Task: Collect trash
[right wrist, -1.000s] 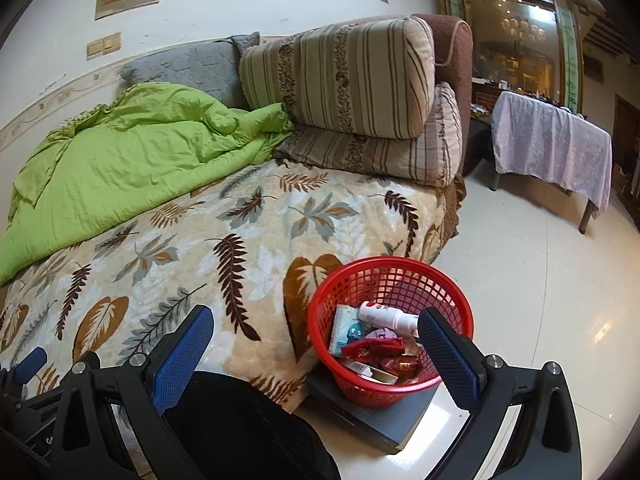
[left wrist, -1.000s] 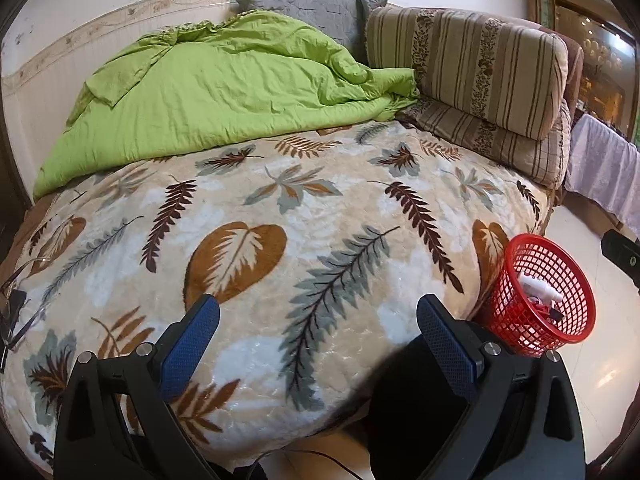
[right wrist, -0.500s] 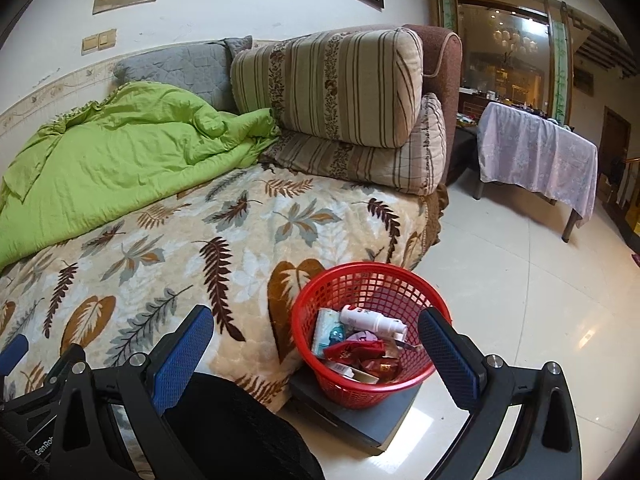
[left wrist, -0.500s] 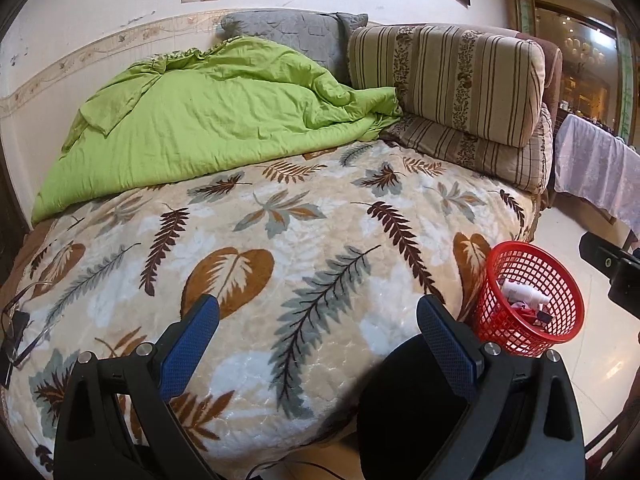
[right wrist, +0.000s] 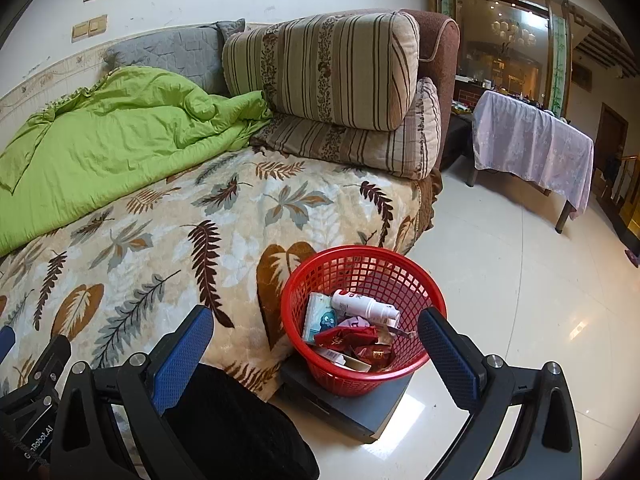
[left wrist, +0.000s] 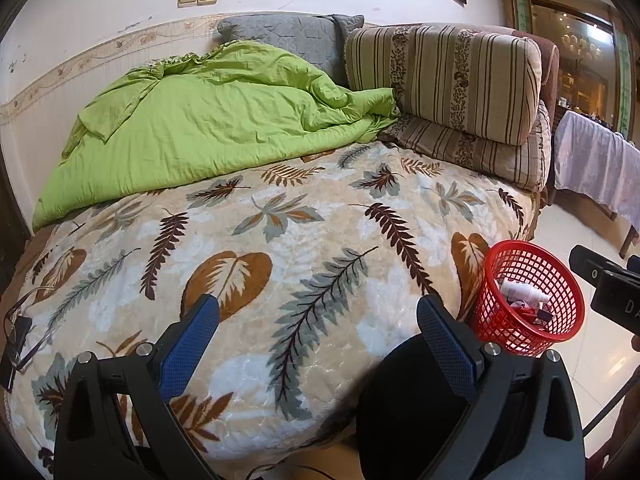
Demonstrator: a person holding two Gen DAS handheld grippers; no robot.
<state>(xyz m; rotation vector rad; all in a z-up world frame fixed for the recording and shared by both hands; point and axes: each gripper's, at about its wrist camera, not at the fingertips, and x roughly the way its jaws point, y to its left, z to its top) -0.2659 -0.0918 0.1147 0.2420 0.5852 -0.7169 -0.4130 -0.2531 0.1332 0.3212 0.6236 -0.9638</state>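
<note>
Your left claw (left wrist: 318, 338) is spread wide with nothing between its blue pads (left wrist: 188, 350), and it hangs over the near edge of the bed (left wrist: 320, 240), above the leaf-patterned blanket. Your right claw (right wrist: 316, 348) is just as wide and also empty; seen through it, the red basket (right wrist: 362, 264) sits between the two fingers but lower down, not touched by either.

Take the red basket as your landmark. It stands on a flat dark box (right wrist: 360, 408) on the pale tiled floor (right wrist: 520, 300), just beside the bed's near corner. Inside it lies the collected trash: a white bottle (right wrist: 362, 306) lying on its side toward the back, a pale tissue pack (right wrist: 318, 316) leaning against the wall nearest the bed, and red wrappers (right wrist: 348, 338) piled below the bottle. What lies under those you cannot make out.

Beyond the basket, across the blanket, a crumpled green quilt (left wrist: 208, 120) is bunched against the wall, with a grey pillow (left wrist: 288, 38) behind it. Two striped cushions (right wrist: 328, 68) are stacked at the end of the bed farthest from the basket. Well apart from the basket, across the open floor, stands a worktop (right wrist: 532, 148) draped in a light purple cloth. On the bed's edge farthest from the basket, in the left wrist view, a pair of glasses (left wrist: 24, 320) lies on a dark flat object.
</note>
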